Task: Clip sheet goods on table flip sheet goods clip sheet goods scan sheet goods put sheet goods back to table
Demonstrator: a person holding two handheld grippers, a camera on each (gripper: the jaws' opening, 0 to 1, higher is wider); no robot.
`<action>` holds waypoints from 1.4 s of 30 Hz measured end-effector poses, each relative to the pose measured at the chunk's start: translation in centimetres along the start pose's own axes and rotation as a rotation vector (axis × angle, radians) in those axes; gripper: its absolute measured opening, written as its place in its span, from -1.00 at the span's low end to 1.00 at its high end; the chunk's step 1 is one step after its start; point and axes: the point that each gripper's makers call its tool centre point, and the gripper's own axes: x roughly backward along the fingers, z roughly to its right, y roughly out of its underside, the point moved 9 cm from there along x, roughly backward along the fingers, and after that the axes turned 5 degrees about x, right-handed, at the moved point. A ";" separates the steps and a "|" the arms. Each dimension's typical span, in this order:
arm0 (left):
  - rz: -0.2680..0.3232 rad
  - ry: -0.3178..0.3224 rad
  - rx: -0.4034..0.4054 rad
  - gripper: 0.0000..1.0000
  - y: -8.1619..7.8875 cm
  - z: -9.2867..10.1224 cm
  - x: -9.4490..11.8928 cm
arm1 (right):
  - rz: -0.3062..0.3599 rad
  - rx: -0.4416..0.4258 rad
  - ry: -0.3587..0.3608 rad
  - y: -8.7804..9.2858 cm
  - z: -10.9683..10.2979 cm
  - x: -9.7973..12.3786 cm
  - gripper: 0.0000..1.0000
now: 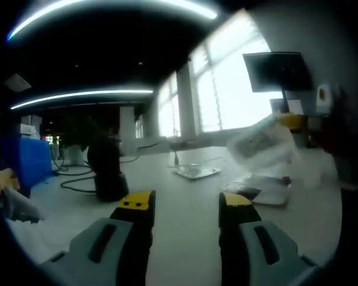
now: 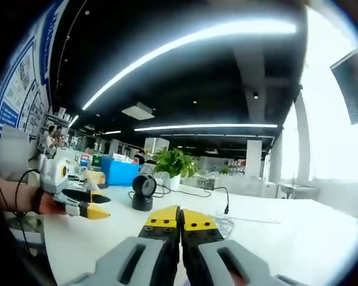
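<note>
Two hand-held grippers, left (image 1: 184,205) parted, right (image 2: 180,220) closed, clear bagged sheet (image 1: 264,143) raised

Left gripper view: the white table top (image 1: 185,226) lies bare directly ahead of the parted yellow-tipped jaws, giving an open lane toward the flat clear packet (image 1: 196,171) at mid-table; to the left a black rounded device (image 1: 107,170) stands with black cables (image 1: 71,173) looped beside it, narrowing that side; to the right a white flat item (image 1: 268,193) rests on the surface, with a translucent plastic sheet bag (image 1: 264,143) held above it by the other gripper (image 1: 295,122).

Right gripper view: bare table to the right; a black round scanner (image 2: 144,192) and trailing cable (image 2: 197,193) stand ahead; the other gripper (image 2: 89,205) occupies the left.
</note>
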 end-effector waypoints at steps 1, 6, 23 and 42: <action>0.000 0.000 0.000 -0.30 0.0 0.0 0.0 | 0.003 -0.008 0.006 -0.1 0.2 0.0 -1.00; 0.002 0.000 0.000 -0.30 -0.1 0.2 0.1 | 0.026 -0.092 0.054 -0.5 1.8 0.2 -1.00; 0.002 0.000 -0.003 -0.30 -0.1 0.3 0.1 | 0.146 -0.384 0.304 0.3 6.5 2.7 -1.00; -0.008 -0.002 -0.008 -0.30 0.0 0.4 0.0 | 0.183 -0.676 0.566 4.4 10.1 6.7 -1.00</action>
